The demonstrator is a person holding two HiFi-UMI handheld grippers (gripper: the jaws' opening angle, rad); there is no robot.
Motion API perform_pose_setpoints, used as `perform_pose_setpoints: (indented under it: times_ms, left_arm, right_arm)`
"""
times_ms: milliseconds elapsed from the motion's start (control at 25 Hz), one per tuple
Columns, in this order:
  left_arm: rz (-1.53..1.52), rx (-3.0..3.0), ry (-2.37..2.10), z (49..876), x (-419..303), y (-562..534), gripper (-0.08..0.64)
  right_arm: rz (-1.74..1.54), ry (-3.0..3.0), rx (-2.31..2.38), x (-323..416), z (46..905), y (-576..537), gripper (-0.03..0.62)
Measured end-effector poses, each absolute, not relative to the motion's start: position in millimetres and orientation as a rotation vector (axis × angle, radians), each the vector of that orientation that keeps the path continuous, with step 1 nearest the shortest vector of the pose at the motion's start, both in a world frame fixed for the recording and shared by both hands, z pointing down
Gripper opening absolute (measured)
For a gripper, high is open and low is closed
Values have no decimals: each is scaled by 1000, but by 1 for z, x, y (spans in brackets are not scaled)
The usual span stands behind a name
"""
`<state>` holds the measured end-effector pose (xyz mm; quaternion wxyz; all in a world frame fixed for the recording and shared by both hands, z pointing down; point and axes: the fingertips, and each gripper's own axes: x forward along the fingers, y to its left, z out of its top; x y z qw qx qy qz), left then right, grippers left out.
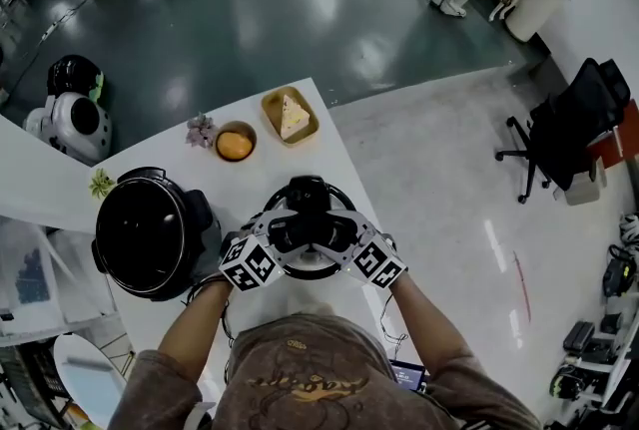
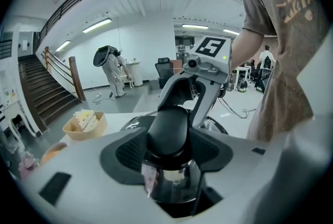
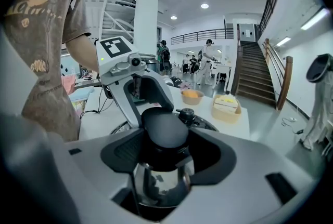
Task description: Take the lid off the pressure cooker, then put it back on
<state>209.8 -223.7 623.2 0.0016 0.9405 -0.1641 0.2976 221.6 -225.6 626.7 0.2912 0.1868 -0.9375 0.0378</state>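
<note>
The pressure cooker's lid [image 1: 311, 197] is dark on top with a shiny steel rim and a thick black handle [image 1: 310, 231]. It is on the white table [image 1: 329, 154], just in front of me. My left gripper [image 1: 290, 238] and right gripper [image 1: 334, 235] face each other across that handle. In the left gripper view the black handle [image 2: 167, 137] fills the gap between the ribbed pads of the left gripper [image 2: 167, 153], with steel below. The right gripper [image 3: 165, 151] holds the handle [image 3: 165, 127] the same way, with a valve knob [image 3: 186, 113] behind. Whether the lid rests on its pot is hidden.
A large round black cooker [image 1: 148, 235] stands at the table's left. Behind the lid are a bowl with an orange thing [image 1: 235, 142], a yellow tray with a cake slice [image 1: 290, 116] and a small flower [image 1: 201, 129]. The table's right edge drops to the floor; an office chair [image 1: 569, 134] is far right.
</note>
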Motion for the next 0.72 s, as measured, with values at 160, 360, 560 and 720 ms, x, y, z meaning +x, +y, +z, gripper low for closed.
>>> perform_pose_setpoints:
  times_ms: [160,360,560,720]
  left_arm:
    - [961,2964,-525,627,209,-224,258]
    - [964,2972,-526,628,209,-224,258]
    - [946,2953,-562,621,208,-226,281]
    - [776,2923,-631,592,206,-235,288]
  right_arm:
    - [98,-2473,502,223,633,-225,267]
    - [95,-2476,503,221,633,-227,268]
    - [119,-2481,528,223,626,-225,272]
    - [162,-2532,627,230,603,-234,276]
